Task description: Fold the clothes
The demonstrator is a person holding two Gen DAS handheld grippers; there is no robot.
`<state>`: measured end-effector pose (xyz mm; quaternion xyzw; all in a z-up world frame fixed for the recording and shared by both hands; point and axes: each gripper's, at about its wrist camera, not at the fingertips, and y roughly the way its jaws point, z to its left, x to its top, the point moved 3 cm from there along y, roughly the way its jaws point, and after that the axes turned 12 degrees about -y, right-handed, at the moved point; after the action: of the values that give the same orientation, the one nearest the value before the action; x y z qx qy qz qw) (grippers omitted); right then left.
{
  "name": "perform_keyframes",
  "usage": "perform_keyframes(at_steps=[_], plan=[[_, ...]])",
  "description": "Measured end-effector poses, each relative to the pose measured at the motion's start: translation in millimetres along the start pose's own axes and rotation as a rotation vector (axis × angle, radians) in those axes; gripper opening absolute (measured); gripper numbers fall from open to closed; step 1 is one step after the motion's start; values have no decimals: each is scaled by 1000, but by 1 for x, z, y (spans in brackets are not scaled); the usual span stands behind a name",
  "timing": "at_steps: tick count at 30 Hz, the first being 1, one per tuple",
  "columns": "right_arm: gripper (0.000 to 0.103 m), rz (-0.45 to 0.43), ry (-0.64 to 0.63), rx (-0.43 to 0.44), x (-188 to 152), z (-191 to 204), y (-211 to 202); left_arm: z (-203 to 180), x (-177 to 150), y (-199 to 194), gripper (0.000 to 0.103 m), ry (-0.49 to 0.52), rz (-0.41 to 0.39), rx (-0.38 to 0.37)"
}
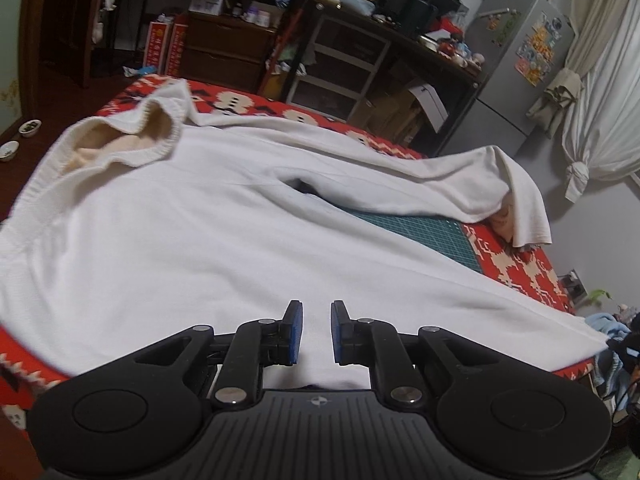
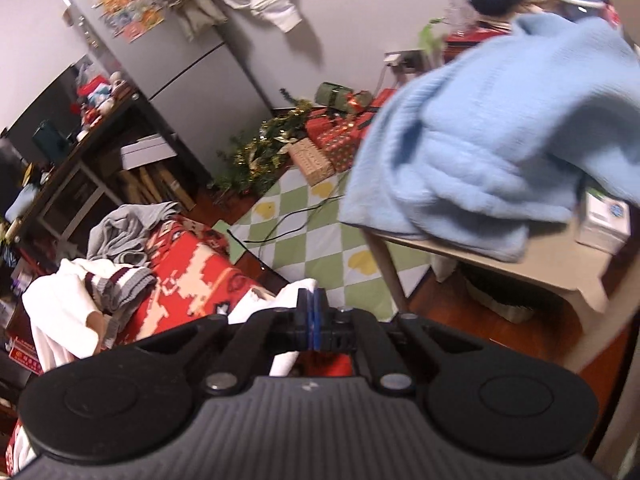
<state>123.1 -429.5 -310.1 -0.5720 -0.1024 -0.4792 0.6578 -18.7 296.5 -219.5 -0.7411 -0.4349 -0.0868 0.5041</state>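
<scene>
Left wrist view: I am looking down along my left gripper (image 1: 316, 330) at a white sweatshirt (image 1: 208, 216) lying spread over the red patterned blanket (image 1: 520, 264) that covers the work surface. My left jaws are standing a little apart with white cloth showing in the gap, and I cannot tell whether the blue pads are actually gripping it or only hovering over the near edge. The garment is lying with its ribbed hem (image 1: 132, 136) bunched and open at the far left, and one sleeve (image 1: 480, 184) running out to the right and drooping over the blanket's edge, leaving a patch of the green cutting mat (image 1: 432, 232) bare beneath it. Spread this way, the body is giving me a broad flat panel to fold over.

In the right wrist view my right gripper (image 2: 312, 316) is pressing its jaws together on a corner of white cloth (image 2: 296, 292), which is poking up beside the pads and trailing below them; I judge it to be the sweatshirt's near right end, pinched so I can carry it across. Beyond it, at the far end of the blanket, a heap of other clothes (image 2: 100, 280) is waiting, grey and white with dark stripes. A light blue blanket (image 2: 500, 128) is draped over a small side table (image 2: 520, 264) off to the right, well apart from the work.
</scene>
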Motion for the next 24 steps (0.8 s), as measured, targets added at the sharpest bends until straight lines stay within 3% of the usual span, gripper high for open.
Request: perform_keyframes(at_steps=[8,17,24], plan=[[1,14,20,-34,-18,-19,1,52,7,-29,13,-62,-50,104],[1,0,12,-12,-20,-6,-3,141,23,-57,29,-214,-154,310],[2,5,28,-23,-24,-4,-4,164,36,-39,33,-305,-175,315]])
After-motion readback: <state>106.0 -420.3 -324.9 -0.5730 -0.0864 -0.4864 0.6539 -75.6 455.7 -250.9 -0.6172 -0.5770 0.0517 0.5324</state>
